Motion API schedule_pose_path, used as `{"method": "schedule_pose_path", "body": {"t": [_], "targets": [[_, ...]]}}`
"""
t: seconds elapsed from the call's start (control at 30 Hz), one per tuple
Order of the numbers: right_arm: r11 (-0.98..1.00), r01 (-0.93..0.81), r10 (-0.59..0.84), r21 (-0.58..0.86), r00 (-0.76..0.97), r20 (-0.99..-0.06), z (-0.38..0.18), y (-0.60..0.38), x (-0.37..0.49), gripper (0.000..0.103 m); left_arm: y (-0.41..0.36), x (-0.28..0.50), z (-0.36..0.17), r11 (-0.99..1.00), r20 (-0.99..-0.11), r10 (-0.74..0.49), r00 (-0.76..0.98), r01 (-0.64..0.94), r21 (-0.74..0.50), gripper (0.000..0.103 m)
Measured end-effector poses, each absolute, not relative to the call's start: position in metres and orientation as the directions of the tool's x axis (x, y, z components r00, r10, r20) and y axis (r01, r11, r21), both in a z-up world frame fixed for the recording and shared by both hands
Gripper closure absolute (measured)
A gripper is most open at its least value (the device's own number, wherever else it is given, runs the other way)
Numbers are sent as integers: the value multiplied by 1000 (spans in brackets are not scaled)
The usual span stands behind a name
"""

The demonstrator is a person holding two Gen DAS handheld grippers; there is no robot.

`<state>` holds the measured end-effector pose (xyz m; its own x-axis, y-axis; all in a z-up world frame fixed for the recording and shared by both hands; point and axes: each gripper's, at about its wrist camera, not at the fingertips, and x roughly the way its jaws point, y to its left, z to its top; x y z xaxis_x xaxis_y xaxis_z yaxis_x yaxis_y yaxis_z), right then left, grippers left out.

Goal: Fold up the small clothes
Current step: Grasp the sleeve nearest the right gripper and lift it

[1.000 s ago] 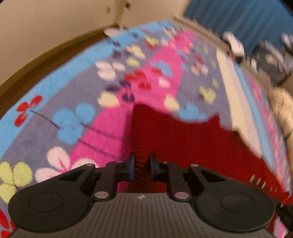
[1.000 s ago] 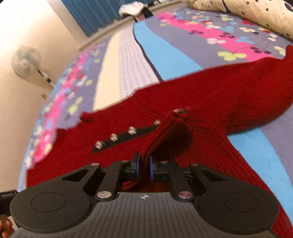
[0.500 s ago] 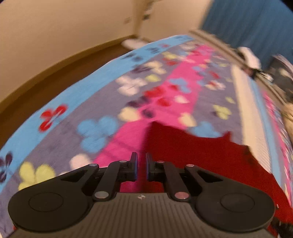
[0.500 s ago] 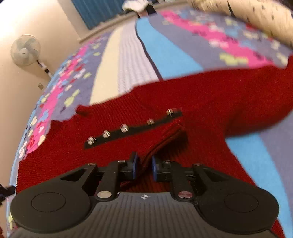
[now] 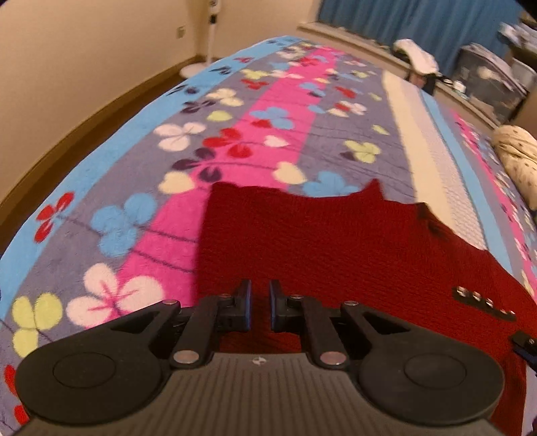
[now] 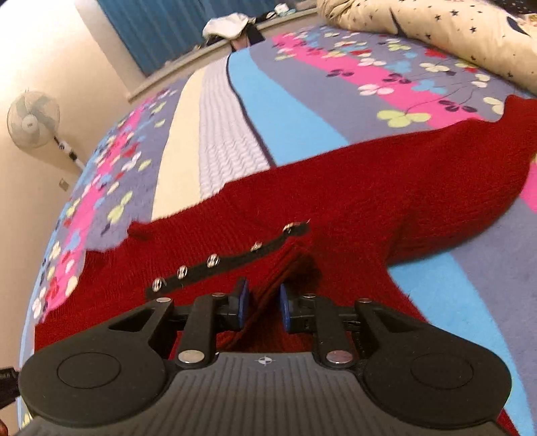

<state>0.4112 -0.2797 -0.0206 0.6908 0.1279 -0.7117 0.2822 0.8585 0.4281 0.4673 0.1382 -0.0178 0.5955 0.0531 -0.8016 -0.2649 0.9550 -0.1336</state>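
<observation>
A dark red knit sweater [image 5: 319, 241] lies spread on the flowered blanket [image 5: 235, 134]. Its black button strip [image 5: 483, 303] is at the right. My left gripper [image 5: 260, 308] is low over the sweater's near left part. Its jaws are nearly together and red knit fills the thin gap. In the right wrist view the sweater [image 6: 369, 187] has a raised fold beside the button strip [image 6: 214, 265]. My right gripper [image 6: 263, 310] straddles that fold. Its jaws are opening and the blue pads [image 6: 242, 303] stand clear of the cloth.
The striped blanket [image 6: 255, 100] covers the whole bed. A star-print duvet [image 6: 436, 30] is bunched at the far right. A standing fan [image 6: 33, 122] is by the wall on the left. White laundry [image 6: 228, 25] lies on the ledge under the blue curtain.
The right jaws have spread apart and the fold they pinched now sits loose between them. The left gripper has shifted sideways, and the sweater's left edge now lies left of its jaws.
</observation>
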Motion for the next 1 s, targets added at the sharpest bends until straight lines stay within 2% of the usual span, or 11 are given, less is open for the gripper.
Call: {"method": "schedule_pose_path", "body": {"t": [0.13, 0.2, 0.3, 0.47, 0.67, 0.8, 1.0], "targets": [[826, 359, 109, 434, 654, -748, -31, -290, 413, 83, 118, 461, -15, 976, -789, 14, 614, -181, -123, 92], [826, 383, 77, 413, 650, -756, -30, -293, 413, 78, 110, 464, -22, 982, -800, 7, 600, -155, -108, 91], [828, 397, 31, 396, 673, -739, -23, -302, 413, 78, 107, 468, -41, 983, -850, -18, 527, -145, -110, 91], [790, 430, 10, 436, 703, -711, -16, -341, 416, 78, 104, 469, -37, 986, -844, -15, 536, -133, -102, 87], [667, 553, -108, 499, 735, -669, -9, -436, 409, 78, 102, 470, -41, 990, -845, -11, 535, -110, -83, 85], [564, 648, -181, 512, 702, -689, -22, -487, 401, 78, 105, 470, -40, 989, -846, -23, 532, -113, -98, 84], [452, 722, -195, 524, 653, -732, -51, -517, 395, 78, 102, 471, -40, 992, -844, -16, 536, -98, -81, 83]]}}
